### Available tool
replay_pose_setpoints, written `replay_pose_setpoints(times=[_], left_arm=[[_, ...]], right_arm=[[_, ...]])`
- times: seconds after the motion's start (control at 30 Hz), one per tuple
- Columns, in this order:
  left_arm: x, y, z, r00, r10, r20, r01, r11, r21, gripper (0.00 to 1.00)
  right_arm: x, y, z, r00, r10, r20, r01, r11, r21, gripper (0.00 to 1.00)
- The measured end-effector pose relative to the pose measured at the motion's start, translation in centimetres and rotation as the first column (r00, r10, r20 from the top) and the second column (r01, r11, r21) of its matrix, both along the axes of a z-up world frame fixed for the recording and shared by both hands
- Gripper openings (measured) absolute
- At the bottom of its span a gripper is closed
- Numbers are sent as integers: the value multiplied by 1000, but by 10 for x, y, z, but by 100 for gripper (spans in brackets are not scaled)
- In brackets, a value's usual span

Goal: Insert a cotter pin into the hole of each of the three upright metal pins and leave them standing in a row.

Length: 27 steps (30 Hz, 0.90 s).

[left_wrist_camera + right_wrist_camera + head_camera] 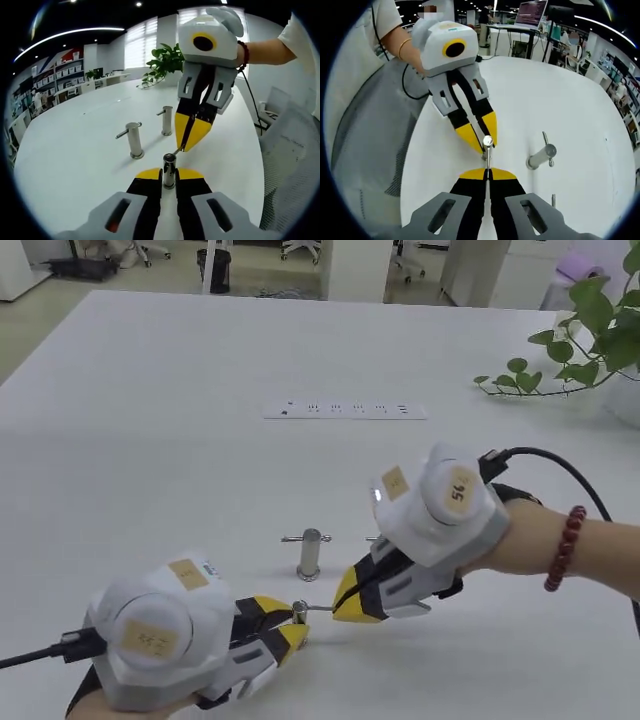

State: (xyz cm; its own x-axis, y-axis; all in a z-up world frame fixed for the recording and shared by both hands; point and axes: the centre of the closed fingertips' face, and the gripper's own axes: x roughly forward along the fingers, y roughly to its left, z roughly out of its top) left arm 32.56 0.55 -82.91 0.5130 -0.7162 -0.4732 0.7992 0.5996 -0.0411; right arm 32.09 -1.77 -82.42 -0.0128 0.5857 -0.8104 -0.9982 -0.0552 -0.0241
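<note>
My left gripper (pixel 292 628) (pixel 169 172) is shut on an upright metal pin (pixel 299 612) (pixel 169 164) at the near side of the white table. My right gripper (pixel 345 606) (pixel 488 172) is shut on a thin cotter pin (pixel 320 608) (pixel 488 159), whose tip meets the top of that held pin (pixel 487 141). Two other metal pins (pixel 133 140) (pixel 167 120) stand behind, each with a cotter pin through its head. In the head view one of them (pixel 310 553) stands in the open, while the right gripper covers most of the other.
A white power strip (pixel 345 410) lies farther back on the table (pixel 150 440). A potted plant (pixel 590 330) hangs over the far right corner. A black cable (pixel 560 465) trails from the right gripper. Office chairs and desks stand beyond the table.
</note>
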Motion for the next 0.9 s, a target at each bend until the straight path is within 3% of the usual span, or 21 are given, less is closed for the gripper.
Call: replay_pose_setpoints(times=[0.4, 0.9], left_arm=[[-1, -1, 0, 999, -40, 6, 40, 999, 5, 7], [-1, -4, 0, 997, -73, 18, 73, 997, 1, 7]], right_arm=[[-1, 2, 0, 999, 34, 12, -34, 999, 0, 3], [0, 9, 1, 996, 86, 36, -84, 995, -49, 3]])
